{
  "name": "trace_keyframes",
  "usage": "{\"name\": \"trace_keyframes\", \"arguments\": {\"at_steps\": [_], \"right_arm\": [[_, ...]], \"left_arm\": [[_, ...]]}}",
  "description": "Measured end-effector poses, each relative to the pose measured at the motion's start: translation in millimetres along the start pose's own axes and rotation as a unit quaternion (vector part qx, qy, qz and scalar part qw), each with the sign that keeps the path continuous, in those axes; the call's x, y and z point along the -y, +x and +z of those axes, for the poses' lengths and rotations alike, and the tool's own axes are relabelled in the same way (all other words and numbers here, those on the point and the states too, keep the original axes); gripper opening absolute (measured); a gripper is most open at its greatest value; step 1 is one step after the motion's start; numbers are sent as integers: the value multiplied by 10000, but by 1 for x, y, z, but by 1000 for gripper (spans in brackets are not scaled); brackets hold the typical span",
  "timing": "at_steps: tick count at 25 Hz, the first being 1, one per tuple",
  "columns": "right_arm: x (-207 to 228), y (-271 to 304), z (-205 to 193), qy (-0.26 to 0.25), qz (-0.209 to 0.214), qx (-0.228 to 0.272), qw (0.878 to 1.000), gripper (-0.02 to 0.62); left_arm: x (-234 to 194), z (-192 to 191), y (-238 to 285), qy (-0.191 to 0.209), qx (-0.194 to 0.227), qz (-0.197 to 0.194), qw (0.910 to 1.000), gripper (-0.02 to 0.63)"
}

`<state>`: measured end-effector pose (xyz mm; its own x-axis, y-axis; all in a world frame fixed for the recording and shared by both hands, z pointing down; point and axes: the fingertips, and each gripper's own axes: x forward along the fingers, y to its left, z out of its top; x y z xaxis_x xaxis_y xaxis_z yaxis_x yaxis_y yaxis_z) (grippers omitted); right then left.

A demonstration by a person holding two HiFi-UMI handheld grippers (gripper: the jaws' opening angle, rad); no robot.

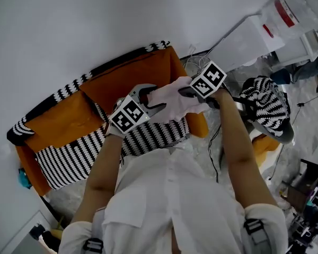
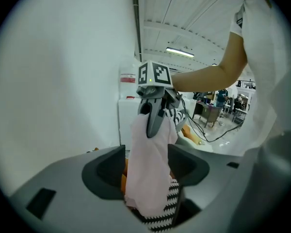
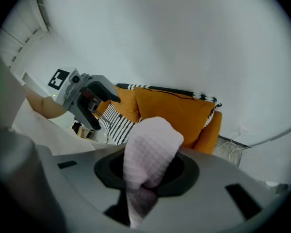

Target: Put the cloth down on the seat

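Observation:
A pale pink waffle cloth (image 1: 172, 102) hangs in the air above the sofa's striped seat (image 1: 153, 134). My right gripper (image 1: 183, 92) is shut on one end of it; in the right gripper view the cloth (image 3: 153, 149) bulges out from between the jaws of that gripper (image 3: 148, 171). My left gripper (image 1: 152, 99) stands open at the cloth's other end. Seen from the left gripper (image 2: 148, 169), the cloth (image 2: 148, 178) drapes loosely between the wide jaws, hanging from the right gripper (image 2: 153, 118). The left gripper (image 3: 104, 113) also appears open in the right gripper view.
The sofa has orange back cushions (image 1: 127, 81) with a striped trim and stands against a white wall. A striped round seat (image 1: 267, 110) is to the right. Cables (image 1: 212, 142) lie on the floor beside the sofa. White boxes (image 1: 254, 36) stand at the far right.

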<state>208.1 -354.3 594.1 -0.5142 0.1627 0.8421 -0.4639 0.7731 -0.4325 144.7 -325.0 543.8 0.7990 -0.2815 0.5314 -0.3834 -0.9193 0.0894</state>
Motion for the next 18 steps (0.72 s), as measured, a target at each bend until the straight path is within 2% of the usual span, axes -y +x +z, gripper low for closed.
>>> {"name": "trace_keyframes", "arguments": {"at_steps": [5, 9, 13, 18], "right_arm": [[56, 23, -30, 452, -442, -295, 9976, 120], [107, 25, -52, 941, -888, -446, 9906, 120], [139, 17, -61, 1272, -959, -364, 9866, 120], [161, 12, -72, 1216, -1048, -475, 9859, 144]], "left_arm": [[-3, 3, 23, -451, 116, 63, 9989, 227], [-2, 1, 42, -575, 31, 23, 9983, 222], [0, 6, 61, -616, -79, -67, 9980, 215], [4, 15, 78, -605, -128, -146, 9980, 209]]}}
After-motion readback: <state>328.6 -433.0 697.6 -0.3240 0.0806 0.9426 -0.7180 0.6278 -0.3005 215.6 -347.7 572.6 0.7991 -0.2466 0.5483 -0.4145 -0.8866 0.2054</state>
